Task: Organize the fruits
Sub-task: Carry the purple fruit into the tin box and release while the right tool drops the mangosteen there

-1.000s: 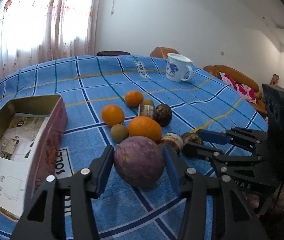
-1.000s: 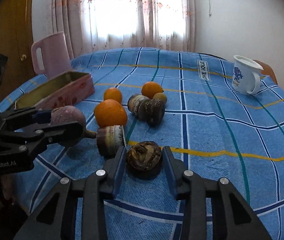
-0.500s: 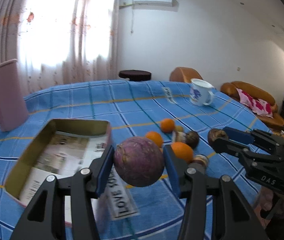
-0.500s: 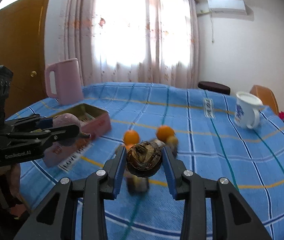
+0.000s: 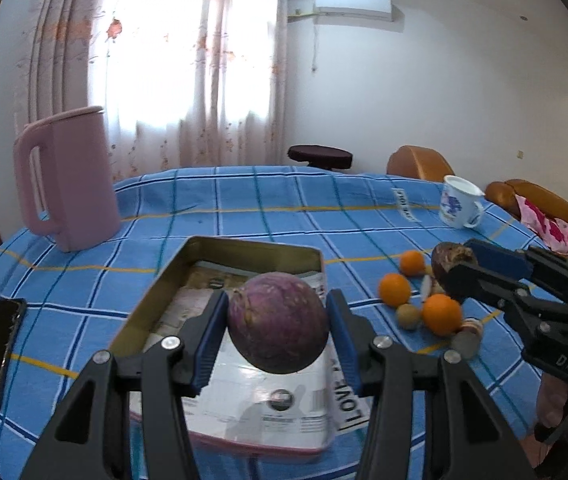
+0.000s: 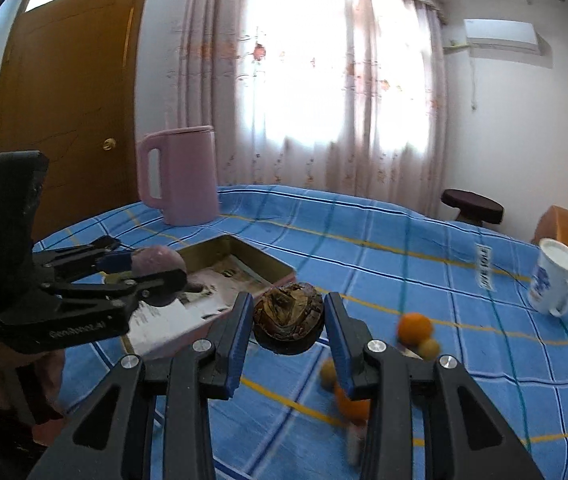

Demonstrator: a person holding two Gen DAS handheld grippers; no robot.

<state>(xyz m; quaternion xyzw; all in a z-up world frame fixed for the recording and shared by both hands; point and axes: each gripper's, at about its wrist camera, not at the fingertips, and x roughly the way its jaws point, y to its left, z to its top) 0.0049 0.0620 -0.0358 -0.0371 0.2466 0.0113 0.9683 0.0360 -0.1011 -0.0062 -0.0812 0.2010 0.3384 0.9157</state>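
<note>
Right gripper [image 5: 457, 270] marked DAS, cloth [image 5: 244, 208] LOVE

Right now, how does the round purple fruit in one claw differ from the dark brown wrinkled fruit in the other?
The round purple fruit is larger, smooth and speckled; the dark brown wrinkled fruit is smaller, squat and cracked-looking. The purple one hangs over the open metal tin; the brown one is beside the tin. Both are clamped between blue pads, off the table.

Black tool [image 5: 278, 330]; blue pads; silver screws
</note>
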